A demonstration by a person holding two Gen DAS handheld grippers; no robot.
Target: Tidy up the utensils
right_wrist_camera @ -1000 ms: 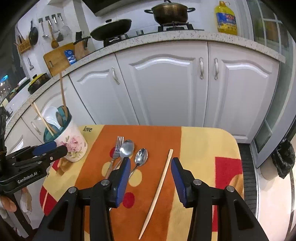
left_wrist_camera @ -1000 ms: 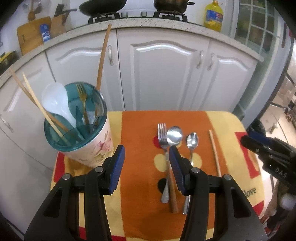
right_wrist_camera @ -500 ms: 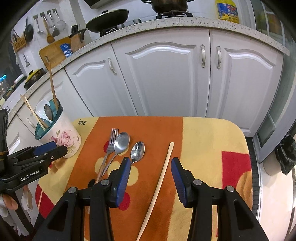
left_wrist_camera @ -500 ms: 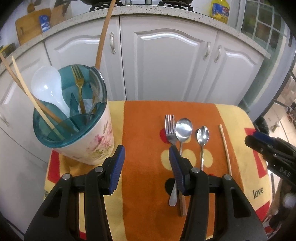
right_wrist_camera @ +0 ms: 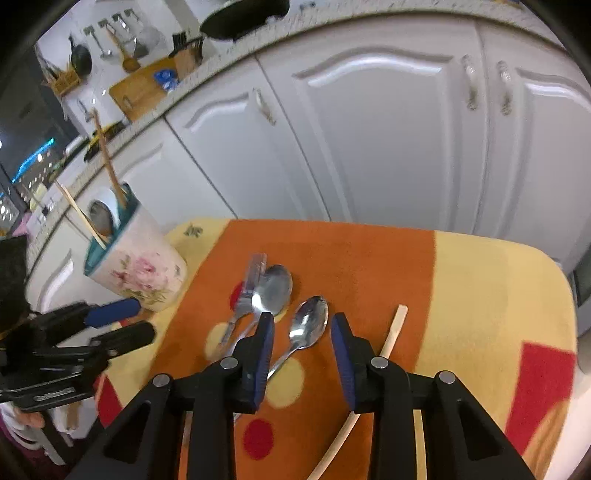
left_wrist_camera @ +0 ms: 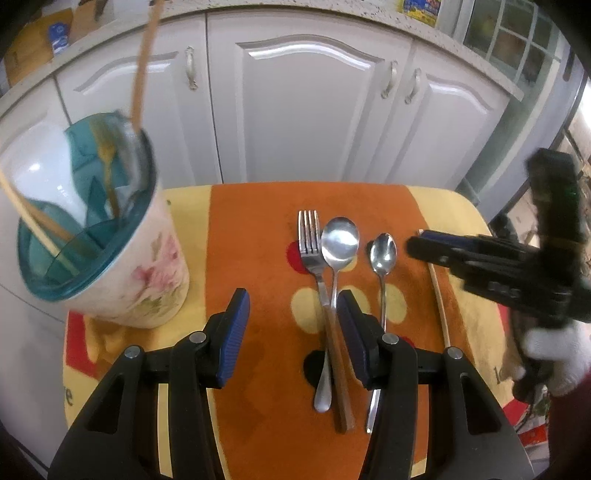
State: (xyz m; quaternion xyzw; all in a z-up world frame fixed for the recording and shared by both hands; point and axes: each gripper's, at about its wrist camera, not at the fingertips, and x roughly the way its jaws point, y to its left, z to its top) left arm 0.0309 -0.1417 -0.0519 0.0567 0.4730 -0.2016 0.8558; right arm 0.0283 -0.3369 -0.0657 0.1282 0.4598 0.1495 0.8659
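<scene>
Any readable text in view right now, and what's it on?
"e": end of a cut-off word on the cloth, left edge.
"l": start of a cut-off word on its right edge.
Label on the left gripper and the bottle label: too blurred to read.

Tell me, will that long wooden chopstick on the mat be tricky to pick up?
Probably a bit. The chopstick is thin and lies flat on the fuzzy mat, so pinching under it looks fiddly. It looks stiff and light, and might roll or swing if gripped off-centre.

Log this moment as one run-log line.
left gripper: open, empty, over fork | right gripper: closing, empty, above small spoon | chopstick: on mat | holder: upright
</scene>
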